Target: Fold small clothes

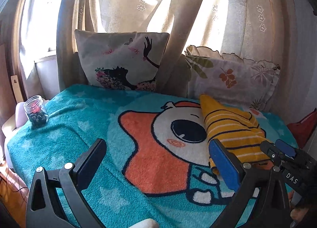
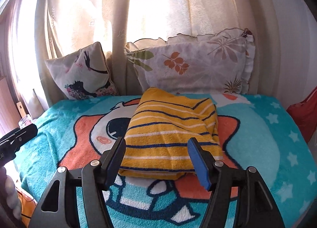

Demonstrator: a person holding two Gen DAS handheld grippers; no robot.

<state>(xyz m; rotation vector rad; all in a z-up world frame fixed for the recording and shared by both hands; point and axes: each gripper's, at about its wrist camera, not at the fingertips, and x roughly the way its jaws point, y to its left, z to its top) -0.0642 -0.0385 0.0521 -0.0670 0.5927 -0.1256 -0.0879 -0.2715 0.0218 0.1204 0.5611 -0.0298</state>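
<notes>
One garment is all I can find to work on, and it looks nearly finished. Starting with the biggest thing, the teal cartoon blanket (image 2: pixel 277 129) carries everything; it spreads to every edge I can see. At its far edge two cushions lean on the curtain: the leaf-print pillow (image 2: pixel 190 67) toward the far right corner, the silhouette cushion (image 1: pixel 122 59) nearer the far middle. The yellow striped garment (image 2: pixel 170 138) lies right of the blanket's centre, already folded into a thick, layered bundle with a fold line along its near edge. I judge the main folds done; what may remain is squaring it up or one last fold, and no other clothes show.

My right gripper (image 2: pixel 156 156) sits at the bundle's near edge, jaws moderately apart and gripping nothing. My left gripper (image 1: pixel 158 160) hovers over bare blanket left of the garment, jaws spread wide, empty. A small jar (image 1: pixel 36 111) stands at the blanket's left edge.

Writing: "DAS" in white on the right gripper's body, seen from my left camera; nothing else is legible
</notes>
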